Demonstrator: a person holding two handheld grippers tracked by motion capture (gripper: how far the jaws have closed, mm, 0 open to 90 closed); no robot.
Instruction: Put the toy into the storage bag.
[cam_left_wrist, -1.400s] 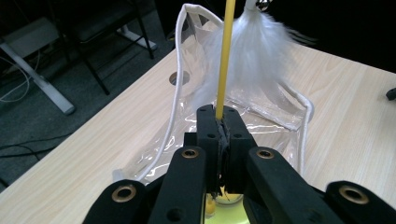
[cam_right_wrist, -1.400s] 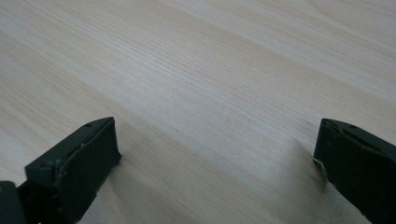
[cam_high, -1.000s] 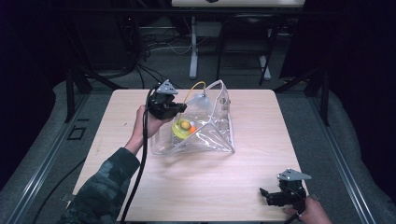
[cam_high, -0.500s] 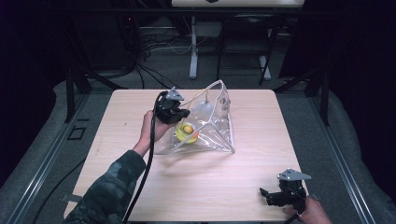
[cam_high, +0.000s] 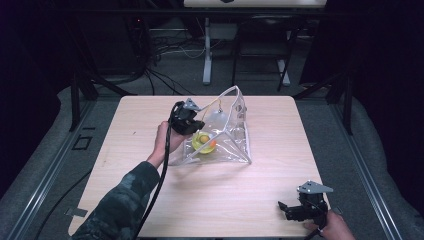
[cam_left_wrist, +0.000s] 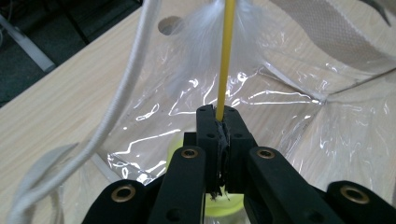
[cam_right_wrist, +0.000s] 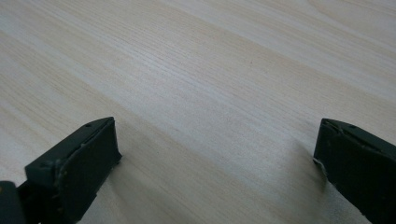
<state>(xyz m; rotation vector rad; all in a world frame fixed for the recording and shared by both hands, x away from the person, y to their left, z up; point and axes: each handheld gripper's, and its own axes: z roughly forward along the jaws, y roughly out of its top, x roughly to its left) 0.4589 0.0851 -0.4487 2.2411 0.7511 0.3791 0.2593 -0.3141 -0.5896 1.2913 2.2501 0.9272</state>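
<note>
On the wooden table (cam_high: 150, 125) one clear plastic bag (cam_high: 235, 145) is seen, standing near the middle and somewhat toward the far edge, with one pale cord handle (cam_left_wrist: 116, 102) looped from its top. Inside the bag one yellow-green bowl (cam_high: 202, 142) is visible, with a small orange object (cam_high: 212, 143) lying in it. Two grippers are counted. The left gripper (cam_high: 192, 125) is held at the bag's left side, above the bowl; in the left gripper view its jaws are pressed together on one thin yellow stick (cam_left_wrist: 226, 51), which rises straight from the jaw tips and carries a white feathery tuft (cam_left_wrist: 201, 42) near its upper end. The right gripper (cam_high: 295, 212) is held low at the near right corner of the table, well apart from the bag; in the right gripper view its jaws are spread wide with nothing between them, only bare wood beneath. Open tabletop is left along the near edge, between the bag and the right gripper, and at both sides of the bag.
</note>
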